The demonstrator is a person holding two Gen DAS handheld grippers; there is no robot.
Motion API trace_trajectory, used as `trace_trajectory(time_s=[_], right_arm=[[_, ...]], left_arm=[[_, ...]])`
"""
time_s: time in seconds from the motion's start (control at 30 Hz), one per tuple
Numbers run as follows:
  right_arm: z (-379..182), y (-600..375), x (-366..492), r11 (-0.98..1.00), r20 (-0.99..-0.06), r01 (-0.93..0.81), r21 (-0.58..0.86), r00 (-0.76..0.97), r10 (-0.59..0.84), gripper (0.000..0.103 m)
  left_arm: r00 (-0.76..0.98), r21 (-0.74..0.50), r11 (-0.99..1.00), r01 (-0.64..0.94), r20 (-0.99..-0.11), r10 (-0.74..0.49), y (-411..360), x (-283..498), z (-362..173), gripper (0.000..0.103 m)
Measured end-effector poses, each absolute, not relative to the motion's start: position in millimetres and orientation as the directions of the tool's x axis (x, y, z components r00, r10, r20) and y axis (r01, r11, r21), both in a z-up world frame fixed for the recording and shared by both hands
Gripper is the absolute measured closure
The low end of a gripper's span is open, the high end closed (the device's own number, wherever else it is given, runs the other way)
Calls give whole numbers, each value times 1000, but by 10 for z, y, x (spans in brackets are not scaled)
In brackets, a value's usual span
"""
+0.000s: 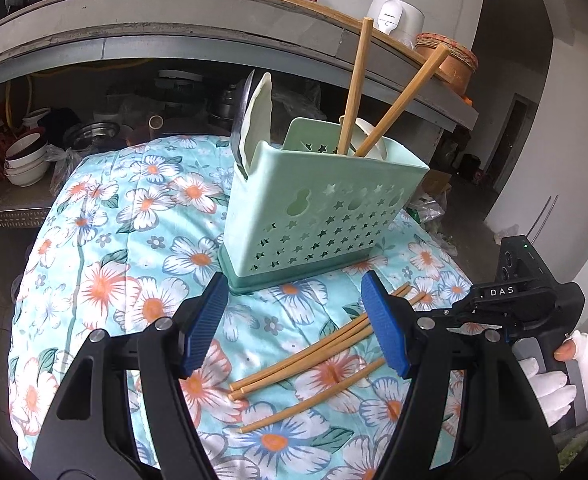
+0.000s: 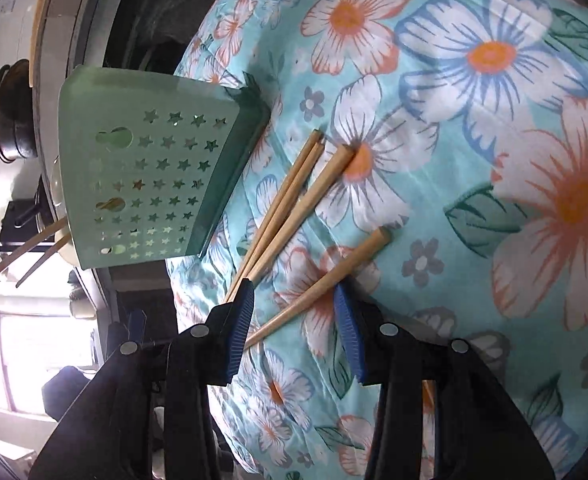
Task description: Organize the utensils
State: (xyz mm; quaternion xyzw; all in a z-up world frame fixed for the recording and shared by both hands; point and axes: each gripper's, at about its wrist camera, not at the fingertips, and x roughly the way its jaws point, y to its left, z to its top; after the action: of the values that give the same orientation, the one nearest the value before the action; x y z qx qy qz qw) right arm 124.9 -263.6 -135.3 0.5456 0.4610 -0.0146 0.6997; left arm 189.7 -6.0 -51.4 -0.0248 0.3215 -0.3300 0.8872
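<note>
Reading "DAS" point(image 1: 502, 291) (hand-held gripper point(image 1: 494, 308))

- Soft daylight; my left view is bright and sharp, its edges bent by fisheye.
- My right view shows a blown-out window point(image 2: 34, 344), with the flowered cloth point(image 2: 474, 160) slightly blurred.

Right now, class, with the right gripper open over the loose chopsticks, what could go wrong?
1. The lone chopstick lies slanted between the right gripper's open jaws, apart from the bundle of three; closing may catch it off-centre, so it could pivot or slip.
2. The floral cloth looks soft and rumpled, so a finger might snag it.
3. The green holder already holds two leaning chopsticks; they could block insertion.
</note>
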Motion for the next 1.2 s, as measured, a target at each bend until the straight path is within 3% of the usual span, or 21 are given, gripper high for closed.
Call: trace_trajectory(time_s=[0.13, 0.27, 0.93, 1.2], right_arm=[[-1301, -2589, 1326, 449, -714, 555, 700, 555, 427, 70], [-1303, -2564, 1395, 464, -745, 583, 667, 534, 401, 84], [-1200, -2974, 1024, 512, -754, 558, 653, 546, 366, 84], [-1188, -2896, 1129, 529, -761, 553, 643, 535, 366, 77]], left_arm=[[575, -256, 780, 571, -553, -603, -75, 1906, -520, 38], [571, -257, 778, 573, -556, -604, -95, 1903, -520, 38], [571, -236, 769, 594, -550, -610, -179, 1853, -425, 38], [566, -226, 765, 603, -555, -610, -220, 1811, -408, 38]])
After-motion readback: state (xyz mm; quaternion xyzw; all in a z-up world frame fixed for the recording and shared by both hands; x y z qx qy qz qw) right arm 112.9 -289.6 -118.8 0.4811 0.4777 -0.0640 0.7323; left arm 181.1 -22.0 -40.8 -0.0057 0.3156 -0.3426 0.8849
